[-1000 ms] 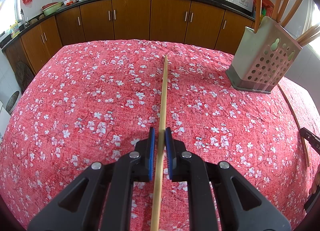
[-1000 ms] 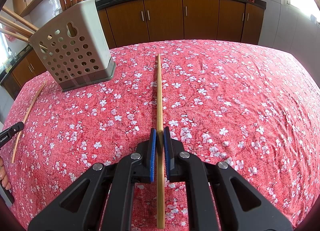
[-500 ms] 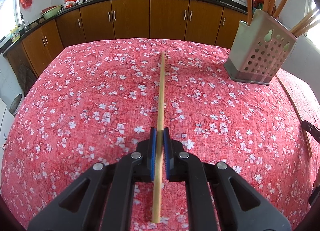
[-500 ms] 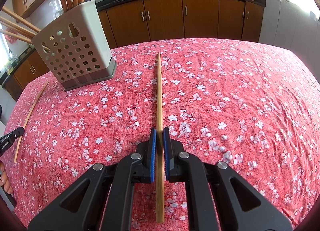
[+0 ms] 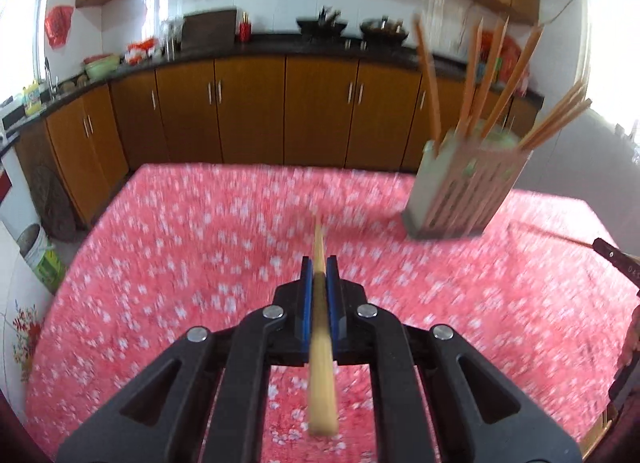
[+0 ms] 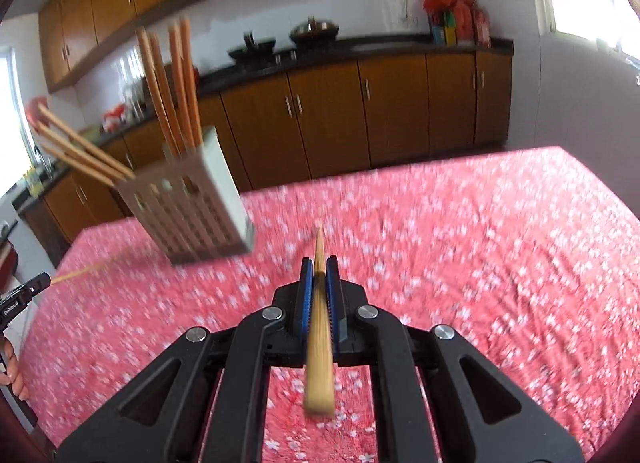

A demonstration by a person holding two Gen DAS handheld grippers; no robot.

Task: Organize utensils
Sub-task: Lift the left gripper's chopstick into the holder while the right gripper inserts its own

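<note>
My left gripper [image 5: 319, 263] is shut on a light wooden chopstick [image 5: 320, 375], held in the air above the red flowered tablecloth [image 5: 180, 263]. My right gripper [image 6: 319, 263] is likewise shut on its own chopstick [image 6: 319, 367], lifted off the cloth. Both sticks run forward between the blue pads and point past the tips. A perforated grey utensil holder [image 5: 460, 191] with several chopsticks standing in it sits at the right in the left wrist view. In the right wrist view the holder [image 6: 192, 215] is at the left. The views are motion-blurred.
Brown kitchen cabinets [image 5: 248, 111] and a dark counter with pans line the far wall. The other gripper's tip [image 5: 616, 259] shows at the right edge of the left wrist view; in the right wrist view the other gripper's tip [image 6: 24, 295] is at the left edge with a hand [image 6: 12, 367] below it.
Both grippers have risen and tilted up with their chopsticks, which lay flat on the cloth a second ago. The left jaws closed onto the stick. The holder now appears further off.
</note>
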